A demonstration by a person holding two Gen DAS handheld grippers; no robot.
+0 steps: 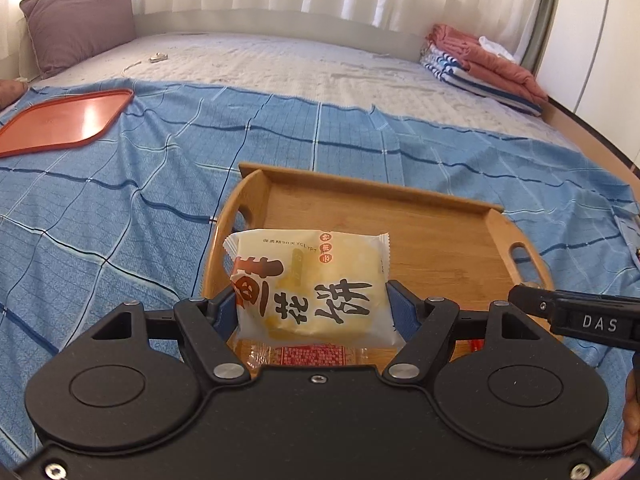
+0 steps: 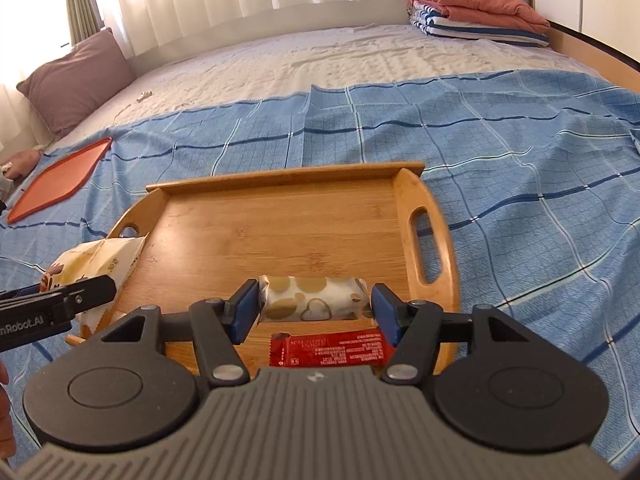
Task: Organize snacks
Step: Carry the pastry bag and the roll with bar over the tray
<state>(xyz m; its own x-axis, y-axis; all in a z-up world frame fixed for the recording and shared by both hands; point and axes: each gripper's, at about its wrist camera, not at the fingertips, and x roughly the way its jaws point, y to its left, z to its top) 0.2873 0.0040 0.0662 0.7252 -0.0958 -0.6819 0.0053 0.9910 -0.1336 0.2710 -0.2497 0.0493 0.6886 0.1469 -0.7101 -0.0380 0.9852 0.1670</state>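
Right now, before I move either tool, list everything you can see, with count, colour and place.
wooden tray: one, light brown, on the blue blanket in front of both tools.
pastry packet: one, white-yellow with brown characters, held between the left tool's fingers over the tray's left end.
patterned snack: one, white with gold dots and hearts, between the right tool's fingers.
red bar: one, red wrapper, flat on the tray's near edge.
red lid: one, orange-red, far left on the blanket.
blue blanket: one, blue plaid.
pillow: one, mauve, far left.
folded bedding: one stack, salmon and blue-striped, far right.
left tool: black, shut on the packet.
right tool: black-grey, around the patterned snack; contact unclear.
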